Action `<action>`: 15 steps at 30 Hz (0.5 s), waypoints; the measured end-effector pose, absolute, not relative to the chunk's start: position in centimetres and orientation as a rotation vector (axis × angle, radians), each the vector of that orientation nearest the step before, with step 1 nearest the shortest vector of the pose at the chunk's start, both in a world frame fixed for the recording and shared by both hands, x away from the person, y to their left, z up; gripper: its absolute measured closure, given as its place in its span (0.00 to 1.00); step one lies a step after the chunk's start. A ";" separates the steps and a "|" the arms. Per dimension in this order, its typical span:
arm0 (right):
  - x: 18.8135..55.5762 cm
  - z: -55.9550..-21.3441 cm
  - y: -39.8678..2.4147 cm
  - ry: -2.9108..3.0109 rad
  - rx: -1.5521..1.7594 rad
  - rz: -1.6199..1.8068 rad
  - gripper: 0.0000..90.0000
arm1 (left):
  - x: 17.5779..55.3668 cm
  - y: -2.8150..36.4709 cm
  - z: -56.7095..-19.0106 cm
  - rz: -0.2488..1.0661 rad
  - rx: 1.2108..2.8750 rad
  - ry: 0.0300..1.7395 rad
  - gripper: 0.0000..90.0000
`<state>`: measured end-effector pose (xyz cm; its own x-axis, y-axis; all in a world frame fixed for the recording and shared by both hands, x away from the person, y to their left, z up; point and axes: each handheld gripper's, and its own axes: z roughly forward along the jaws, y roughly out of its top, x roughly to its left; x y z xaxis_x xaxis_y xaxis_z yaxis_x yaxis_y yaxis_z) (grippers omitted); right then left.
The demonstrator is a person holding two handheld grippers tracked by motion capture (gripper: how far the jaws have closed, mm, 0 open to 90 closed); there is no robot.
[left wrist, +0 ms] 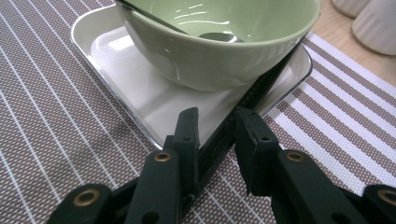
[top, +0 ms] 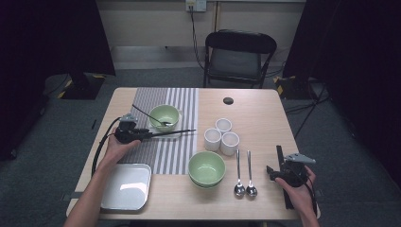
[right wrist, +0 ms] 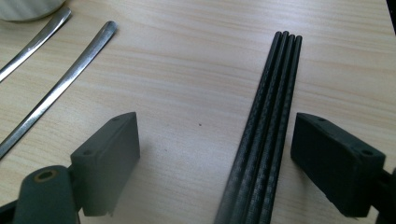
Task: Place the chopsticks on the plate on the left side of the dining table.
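Black chopsticks [left wrist: 233, 130] lie between the left gripper [left wrist: 217, 128] jaws, which stand close on either side, reaching over the near edge of a white tray [left wrist: 140, 100] under a green bowl [left wrist: 215, 56]. A spoon [left wrist: 217, 36] rests inside the bowl. The tray sits on a striped mat [left wrist: 51, 140]; white cups [left wrist: 373, 23] stand far right.
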<state>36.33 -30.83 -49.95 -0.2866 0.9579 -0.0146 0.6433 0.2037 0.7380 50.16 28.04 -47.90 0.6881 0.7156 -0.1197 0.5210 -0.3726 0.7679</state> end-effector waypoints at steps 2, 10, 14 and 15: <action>36.3 -50.0 -30.8 2.007 1.485 0.872 0.16 | 50.2 28.1 -47.9 0.289 2.050 0.951 0.78; 36.3 -50.0 -30.8 2.008 1.483 0.873 0.16 | 50.4 28.2 -47.9 0.314 2.047 0.961 0.77; 36.4 -50.0 -30.8 2.010 1.478 0.874 0.16 | 50.4 28.1 -47.9 0.331 2.042 0.969 0.77; 36.4 -50.0 -30.8 2.010 1.478 0.874 0.16 | 50.4 28.1 -47.9 0.319 2.036 0.969 0.76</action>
